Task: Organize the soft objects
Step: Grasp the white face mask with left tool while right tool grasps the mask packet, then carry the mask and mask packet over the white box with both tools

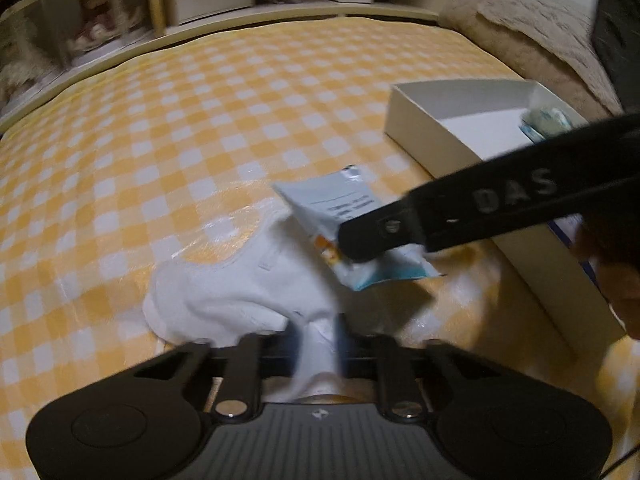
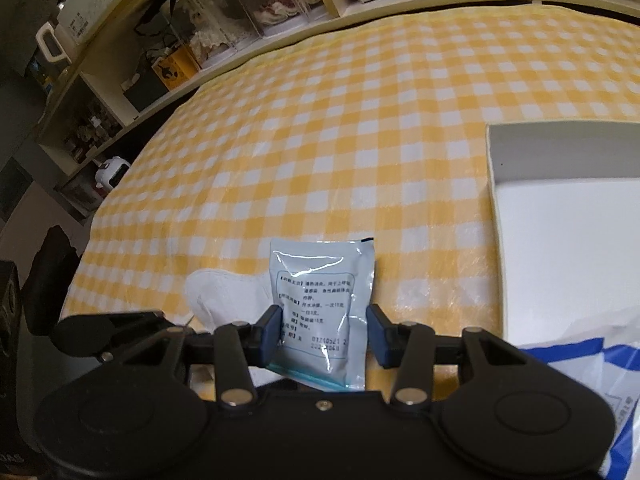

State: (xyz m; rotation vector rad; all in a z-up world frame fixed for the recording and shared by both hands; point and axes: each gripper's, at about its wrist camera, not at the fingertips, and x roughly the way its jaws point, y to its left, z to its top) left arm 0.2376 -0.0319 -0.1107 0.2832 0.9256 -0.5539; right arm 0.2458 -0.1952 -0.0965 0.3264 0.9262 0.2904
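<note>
A white cloth (image 1: 224,292) lies rumpled on the yellow checked tablecloth (image 1: 200,120). My left gripper (image 1: 318,340) is shut on the cloth's near end, which bunches up between the blurred pads. My right gripper (image 1: 360,244) reaches in from the right, shut on a light-blue printed sachet (image 1: 344,204) that tilts just above the cloth's right side. In the right wrist view the sachet (image 2: 320,300) stands between the blue pads (image 2: 272,330) of my right gripper (image 2: 326,332), and the white cloth (image 2: 224,296) lies to its left.
An open white box (image 1: 432,136) sits to the right with a small teal item (image 1: 548,120) inside; its wall (image 2: 496,200) is close on the right. A blue-and-white plastic bag (image 2: 592,364) lies near it. A fuzzy beige blanket (image 1: 520,36) and cluttered shelves (image 1: 216,0) border the back.
</note>
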